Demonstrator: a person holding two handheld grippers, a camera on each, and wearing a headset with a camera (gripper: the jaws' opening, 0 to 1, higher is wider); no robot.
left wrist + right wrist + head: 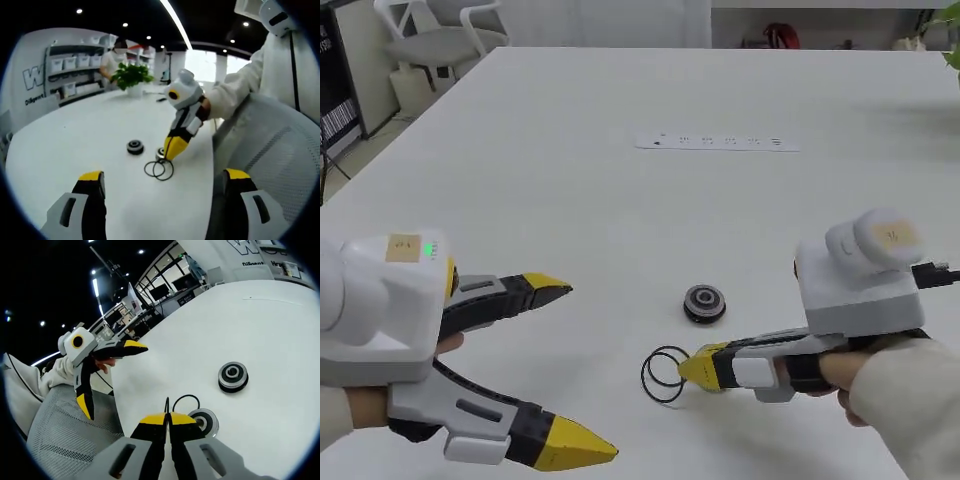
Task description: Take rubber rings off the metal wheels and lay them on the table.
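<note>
"How are you holding the left gripper (570, 370)?"

"I'm holding it low on my left side, jaws gaping wide, tips pointing right."

"And the right gripper (688, 369)?"

"My right hand (840, 372) is gripping it level. Its jaws are pinching together on a thin rubber ring (644, 372), tips pointing left, sleeve trailing behind."

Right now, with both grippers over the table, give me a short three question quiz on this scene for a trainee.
1. True or false: the left gripper is shut.
2. How many metal wheels show in the right gripper view?
3. The right gripper has its shut tips at: A) the rubber rings, B) the left gripper, C) nothing, held high in the air.
Key: 1 false, its jaws stand wide open; 2 two; 3 A.
</note>
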